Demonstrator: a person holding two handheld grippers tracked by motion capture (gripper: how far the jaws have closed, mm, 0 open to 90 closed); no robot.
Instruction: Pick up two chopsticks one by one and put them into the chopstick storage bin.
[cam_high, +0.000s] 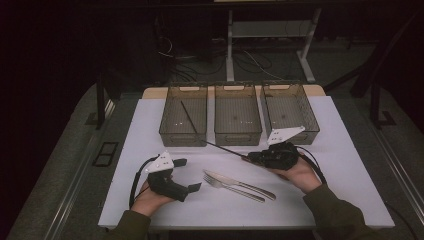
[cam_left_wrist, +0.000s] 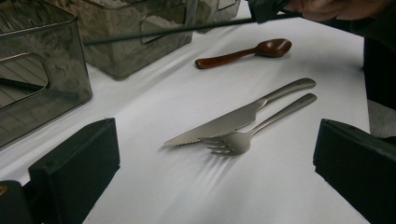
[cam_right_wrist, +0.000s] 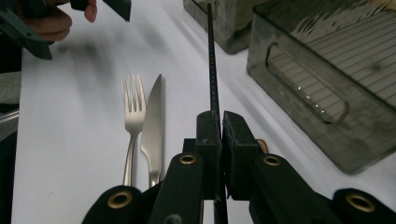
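Observation:
My right gripper (cam_high: 251, 158) (cam_right_wrist: 220, 122) is shut on a thin black chopstick (cam_high: 227, 150) (cam_right_wrist: 212, 60). The stick points left toward the front of the bins, just above the white table (cam_high: 330, 200). A second chopstick (cam_high: 188, 117) lies in the left bin (cam_high: 183, 141). Open over the table's front left, my left gripper (cam_high: 187, 175) (cam_left_wrist: 215, 140) has nothing between its jaws. A steel knife (cam_high: 240, 182) (cam_left_wrist: 233, 119) and fork (cam_high: 233, 188) (cam_left_wrist: 261, 126) lie side by side between the two grippers. A brown wooden spoon (cam_left_wrist: 243, 52) rests on the table by the right gripper.
Three smoked see-through bins stand in a row at the back; the middle bin (cam_high: 237, 138) and right bin (cam_high: 315, 120) look bare. Beyond the table are dark floor, cables and a desk frame (cam_high: 230, 45). Bare white surface lies along the front edge.

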